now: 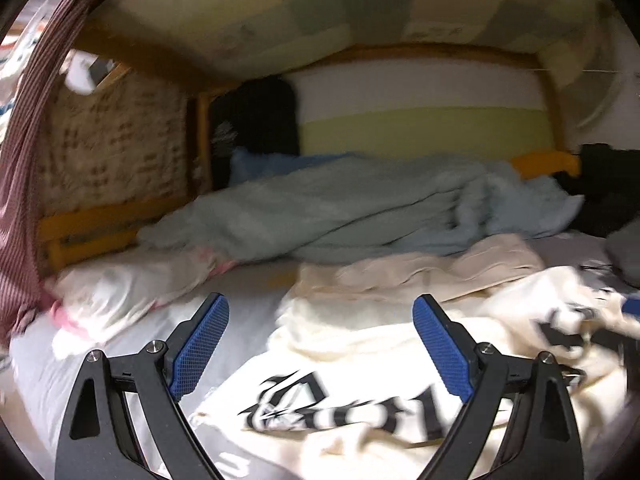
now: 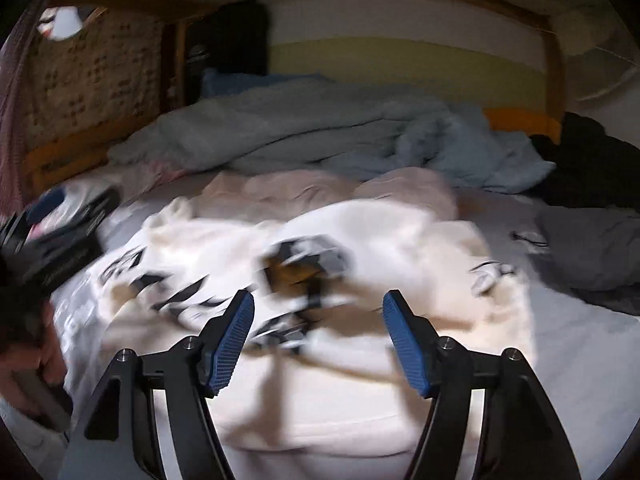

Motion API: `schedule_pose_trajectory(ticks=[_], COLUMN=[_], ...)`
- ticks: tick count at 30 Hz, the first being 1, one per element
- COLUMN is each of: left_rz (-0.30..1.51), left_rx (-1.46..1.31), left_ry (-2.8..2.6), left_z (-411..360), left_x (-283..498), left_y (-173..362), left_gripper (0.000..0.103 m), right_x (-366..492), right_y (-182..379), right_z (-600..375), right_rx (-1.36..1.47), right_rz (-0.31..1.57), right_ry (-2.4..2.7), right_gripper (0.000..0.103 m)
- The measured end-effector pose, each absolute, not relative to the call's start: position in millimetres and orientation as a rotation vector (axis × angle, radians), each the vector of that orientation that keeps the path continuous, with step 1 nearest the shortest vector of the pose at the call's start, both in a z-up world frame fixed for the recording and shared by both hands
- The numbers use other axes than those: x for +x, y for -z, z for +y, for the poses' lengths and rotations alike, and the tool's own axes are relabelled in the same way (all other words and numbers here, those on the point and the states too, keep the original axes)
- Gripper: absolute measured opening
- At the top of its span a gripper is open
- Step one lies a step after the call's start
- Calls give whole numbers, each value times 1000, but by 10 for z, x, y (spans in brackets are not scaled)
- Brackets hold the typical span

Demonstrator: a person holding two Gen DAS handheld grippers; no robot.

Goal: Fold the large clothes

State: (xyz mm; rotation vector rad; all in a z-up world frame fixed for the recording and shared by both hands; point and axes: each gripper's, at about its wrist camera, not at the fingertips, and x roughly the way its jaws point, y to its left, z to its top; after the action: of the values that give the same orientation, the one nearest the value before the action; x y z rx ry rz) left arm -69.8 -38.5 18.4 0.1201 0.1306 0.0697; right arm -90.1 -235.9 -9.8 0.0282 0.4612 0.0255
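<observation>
Both hand-held grippers (image 1: 322,346) (image 2: 318,340) spread wide, empty; cream garment (image 2: 360,240) print motion-blurred, unreadable.

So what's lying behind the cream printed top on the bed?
Behind the cream printed top lies a crumpled pinkish garment, then a heaped pale blue duvet. Whatever lies under those piles is covered.

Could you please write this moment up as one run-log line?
left gripper: open, empty | right gripper: open, empty | cream printed garment: crumpled on bed, unfolded
</observation>
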Motion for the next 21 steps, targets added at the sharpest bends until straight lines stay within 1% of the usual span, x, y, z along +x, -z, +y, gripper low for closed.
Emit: schedule_pose_trajectory(ticks=[2,3,4,5,7,12,18,21], left_rz=[103,118,144,160,170,170,267,333], left_rx=[180,232,280,309,361,528,626,673], left_ry=[-26,-33,-28,5,83,268,460,510], left_z=[-556,-680,-801,-895,-1105,-1733,-2406,-2644], left_x=[-764,-769,-763,-765,-793,-894,-852,-748], left_y=[-235,-265,-297,-335,-401,-407,-201,-54], left_gripper=[93,91,81,76,76,76,76,76], right_x=[-876,-876,-857,-839,-856,-856,-976,-1052], right_y=[-16,-49,-57,-36,36,78,-121,-175], right_z=[-2612,-2748,-2838,-2909,-3079,-3655,-4040,-4154], right_rx=[73,86,79,47,6,145,246,284], right_rz=[460,464,474,499,521,562,537,505], right_ry=[6,14,12,4,72,164,130,124], right_gripper=[68,68,70,71,71,71,71,74])
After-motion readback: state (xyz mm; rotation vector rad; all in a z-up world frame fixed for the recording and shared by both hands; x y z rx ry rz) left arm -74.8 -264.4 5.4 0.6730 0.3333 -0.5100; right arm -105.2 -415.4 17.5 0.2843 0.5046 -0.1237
